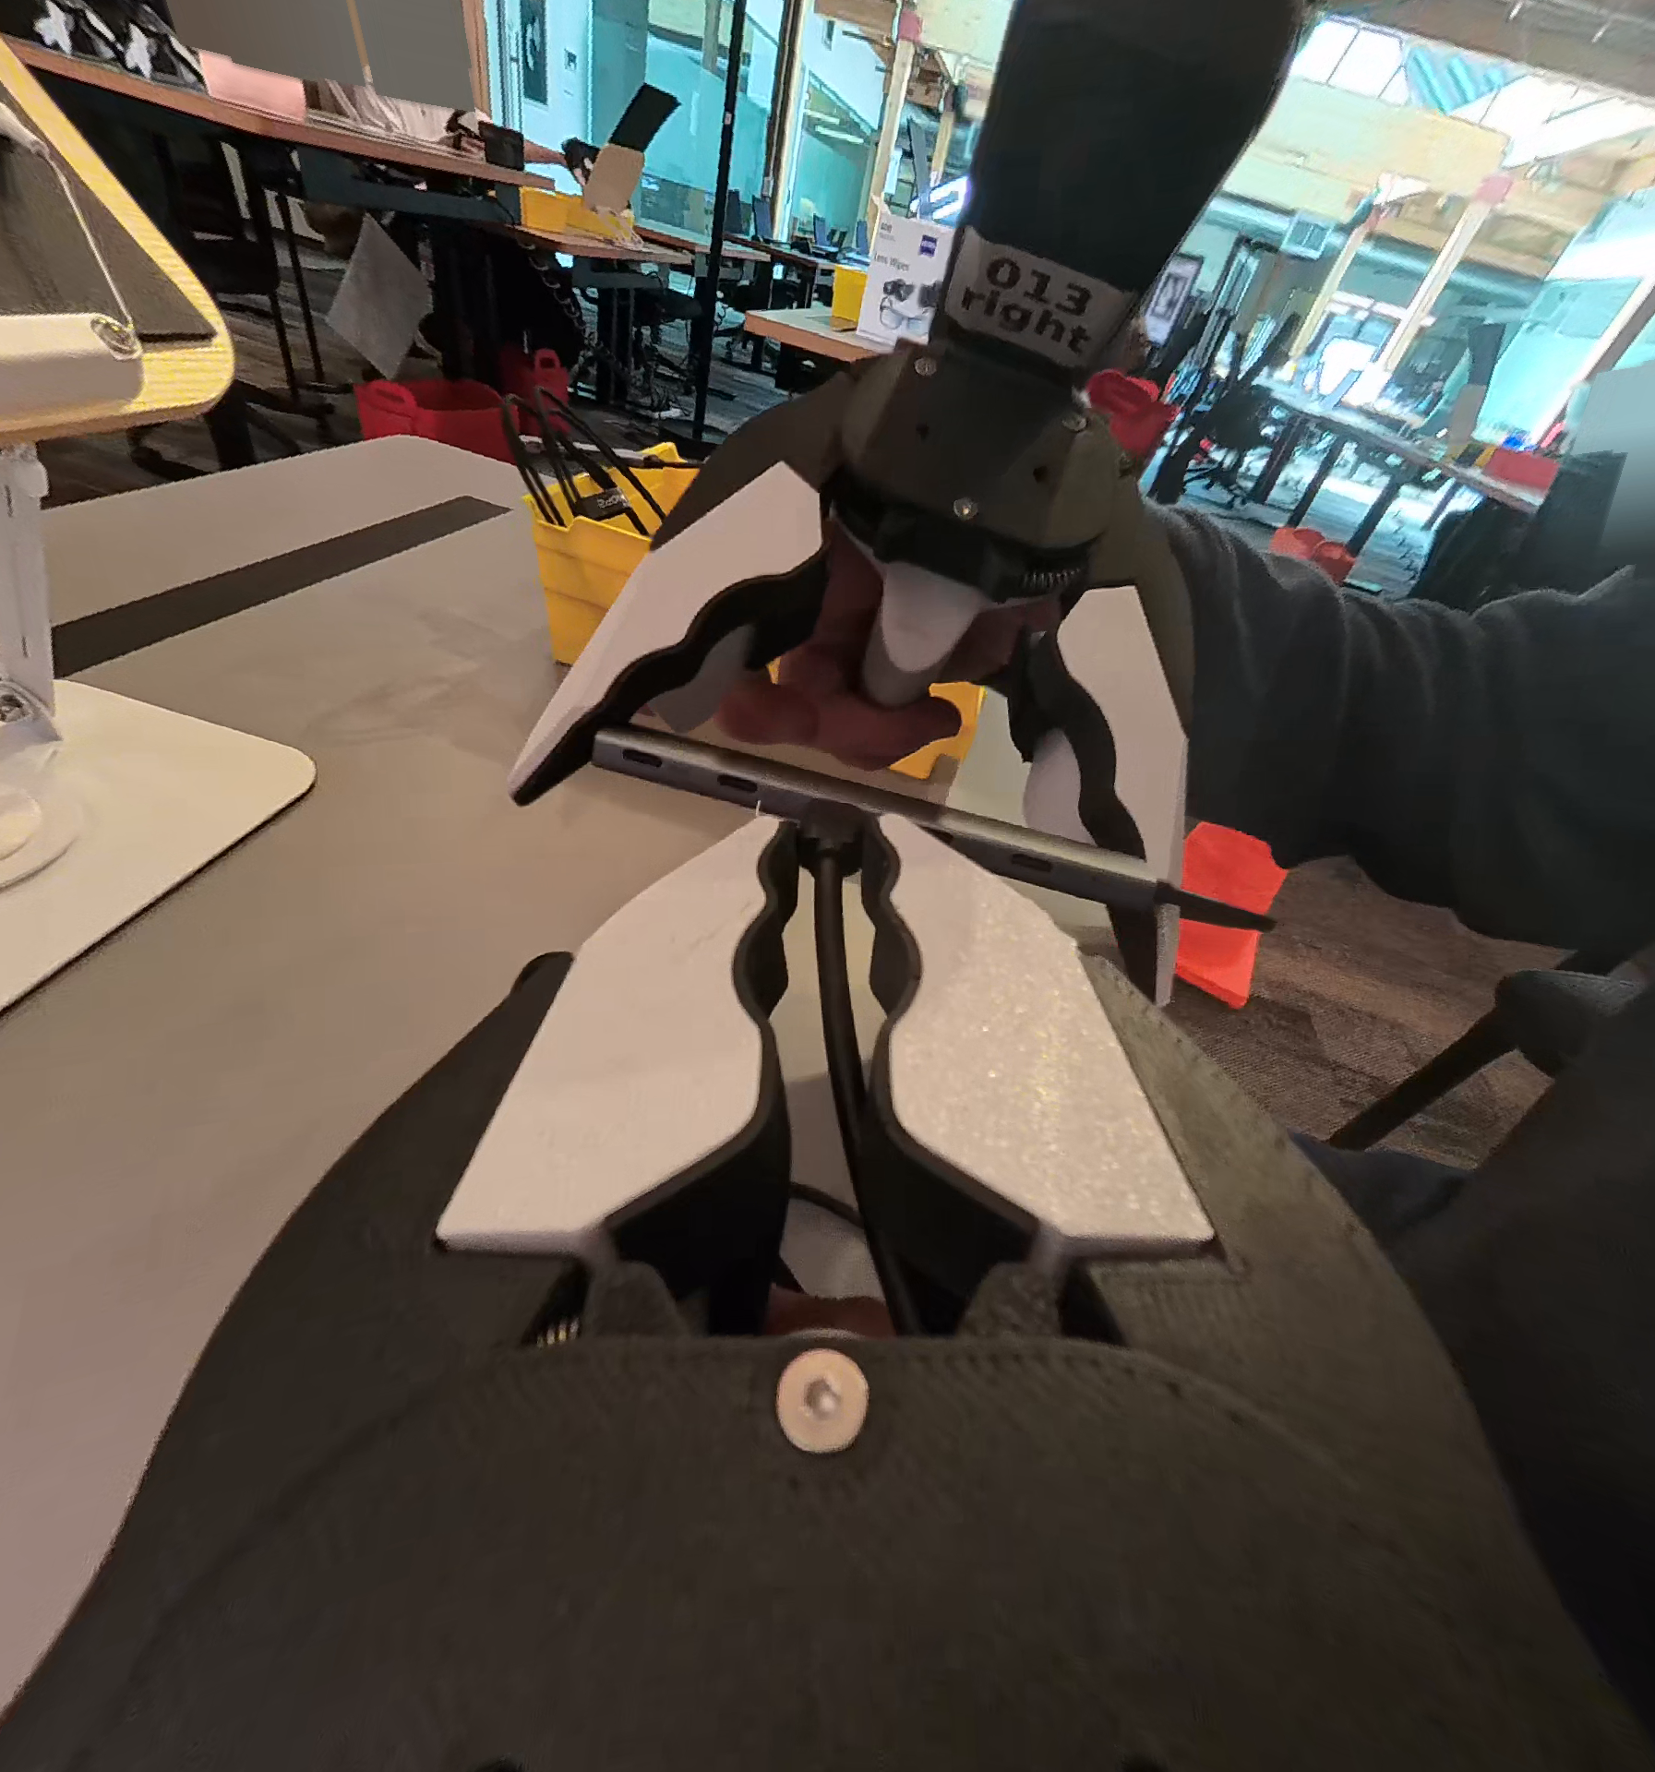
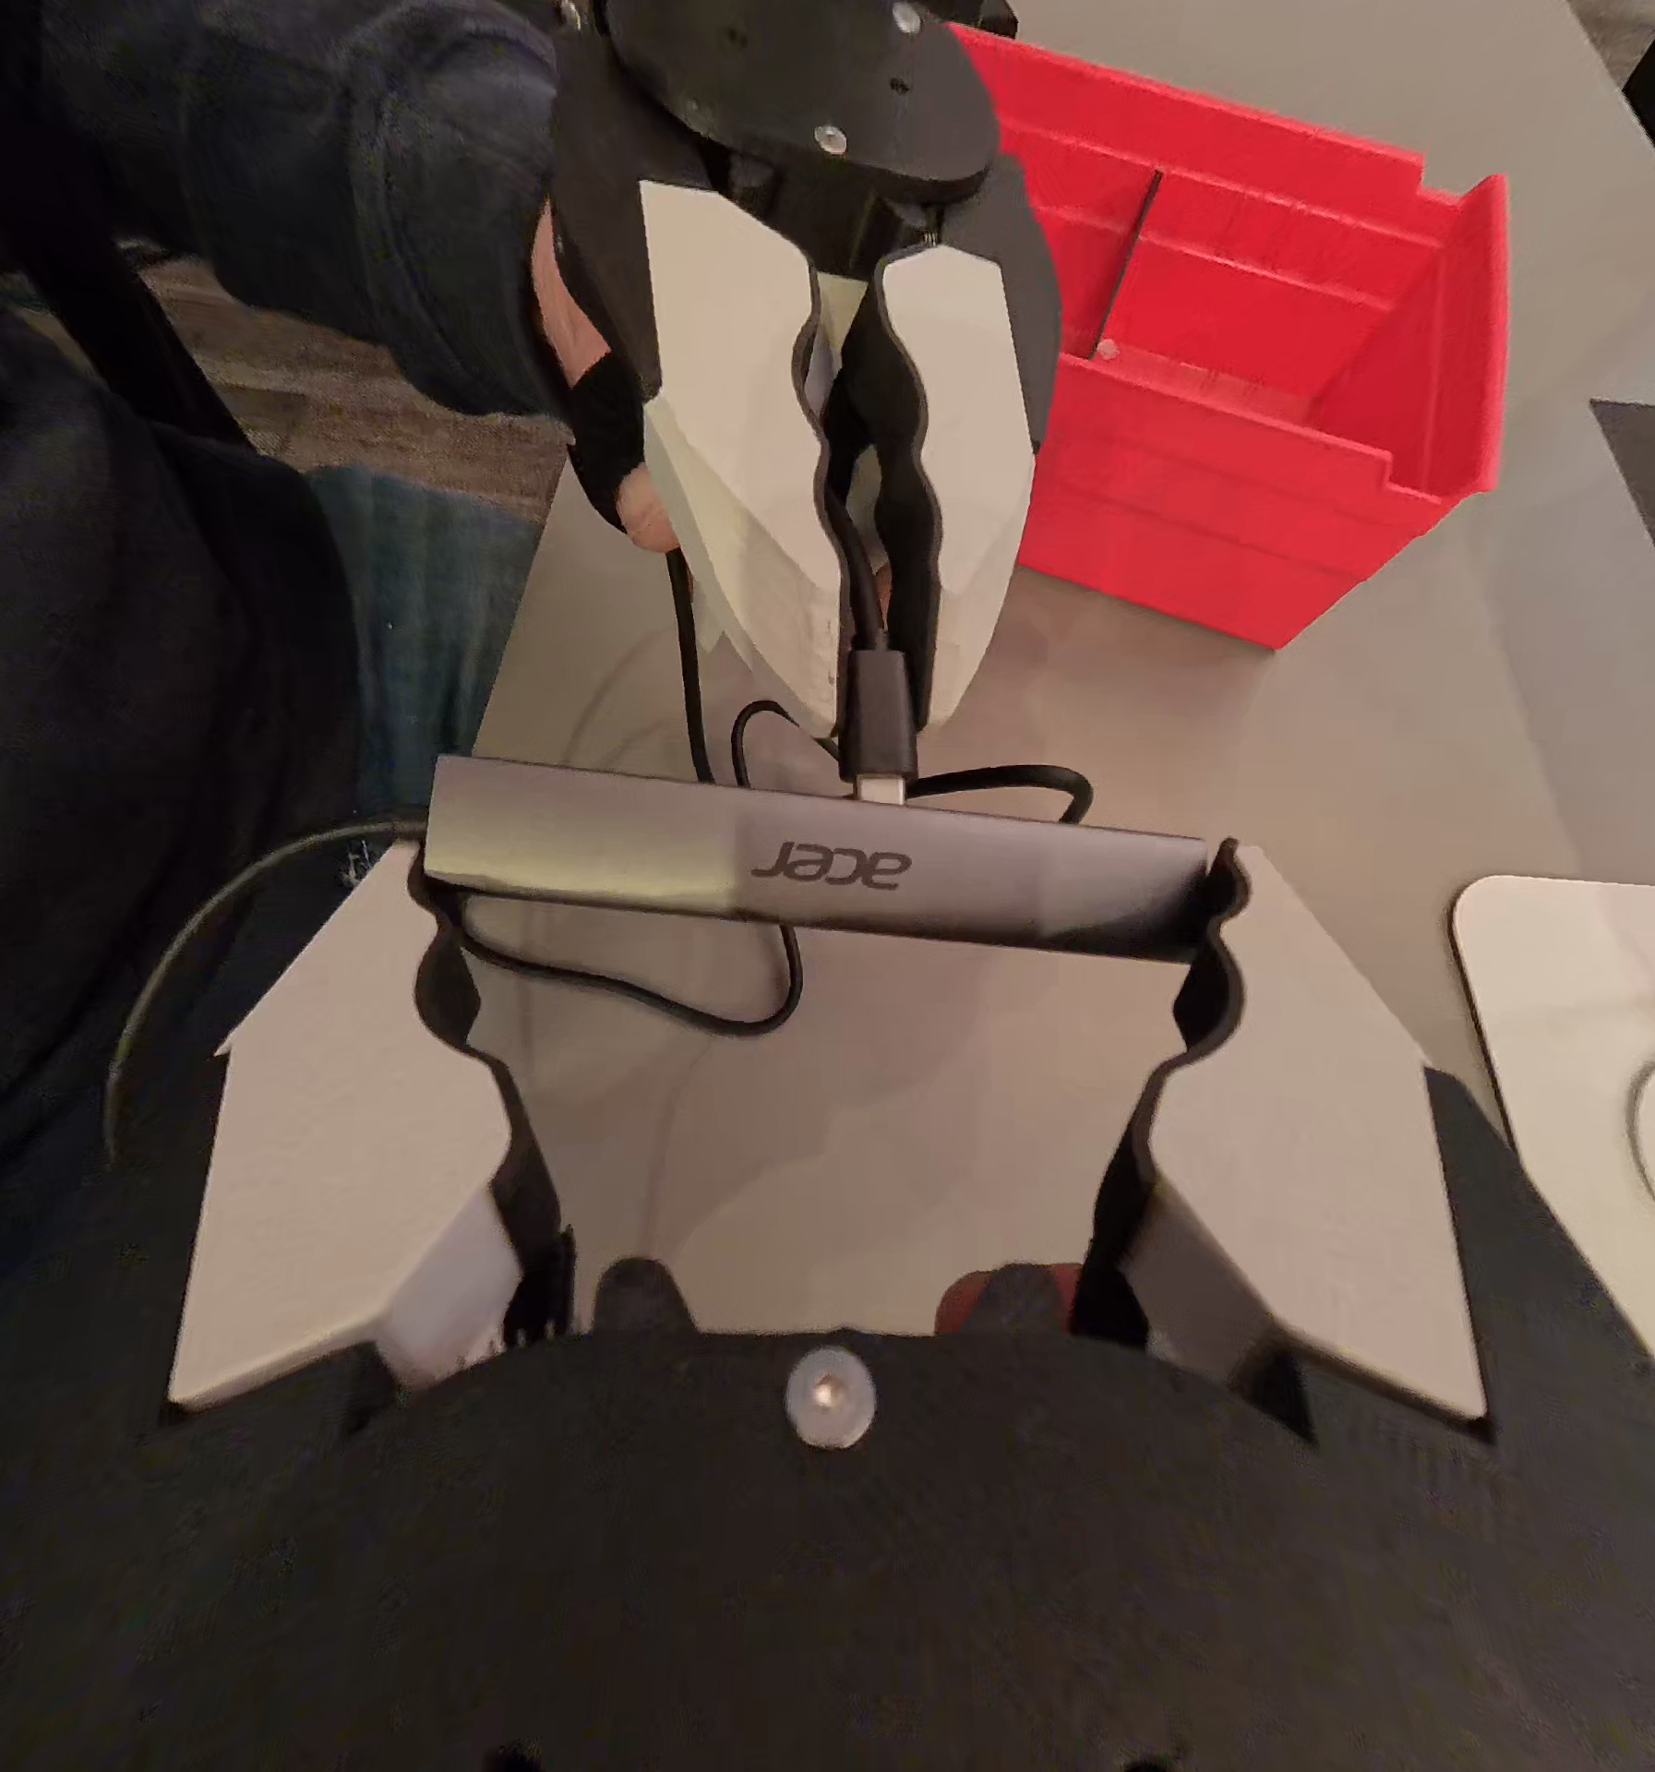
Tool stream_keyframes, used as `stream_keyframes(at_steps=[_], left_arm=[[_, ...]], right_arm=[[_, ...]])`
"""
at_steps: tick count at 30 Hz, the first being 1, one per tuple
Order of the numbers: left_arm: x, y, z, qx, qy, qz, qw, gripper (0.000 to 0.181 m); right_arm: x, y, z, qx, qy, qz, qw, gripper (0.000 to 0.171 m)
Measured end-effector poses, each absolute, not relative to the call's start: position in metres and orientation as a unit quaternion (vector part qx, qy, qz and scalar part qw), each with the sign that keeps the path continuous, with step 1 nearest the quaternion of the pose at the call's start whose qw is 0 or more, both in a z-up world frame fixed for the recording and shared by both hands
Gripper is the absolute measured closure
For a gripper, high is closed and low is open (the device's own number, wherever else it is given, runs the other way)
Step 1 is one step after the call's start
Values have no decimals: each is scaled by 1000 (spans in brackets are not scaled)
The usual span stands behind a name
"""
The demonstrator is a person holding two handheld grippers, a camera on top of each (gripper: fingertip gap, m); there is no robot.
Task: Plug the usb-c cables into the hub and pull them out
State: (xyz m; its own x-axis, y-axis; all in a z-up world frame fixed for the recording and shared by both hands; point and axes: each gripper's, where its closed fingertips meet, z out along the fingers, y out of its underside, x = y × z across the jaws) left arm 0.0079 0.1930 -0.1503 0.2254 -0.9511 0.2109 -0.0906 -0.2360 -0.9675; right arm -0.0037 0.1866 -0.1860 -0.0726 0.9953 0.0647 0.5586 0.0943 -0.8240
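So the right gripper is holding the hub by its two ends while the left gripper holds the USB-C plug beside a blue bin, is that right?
Not quite: the bin is red, as the right wrist view shows. The right gripper does hold the hub by its ends, and the left gripper holds the USB-C plug.

Hub (image 2: 804,863): held across the right gripper (image 2: 823,892), one finger at each end, above the table (image 2: 1379,767).
Cable plug (image 2: 881,710): at the hub's 12 o'clock edge, between the left gripper (image 2: 886,671) fingers.
Bin (image 2: 1284,403): on the table, 1 o'clock of the hub.
Stand base (image 2: 1590,1007): 3 o'clock.
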Motion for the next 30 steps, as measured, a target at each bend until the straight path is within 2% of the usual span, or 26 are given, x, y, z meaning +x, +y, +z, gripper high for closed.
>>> stream_keyframes(at_steps=[10, 30], left_arm=[[7, 197, -149, -634, 415, -441, 481, 169], [7, 192, -149, -627, 426, -461, 461, 168]], right_arm=[[0, 191, -188, -614, -648, 311, 326, 25], [1, 186, -188, -592, -697, 286, 286, 27]])
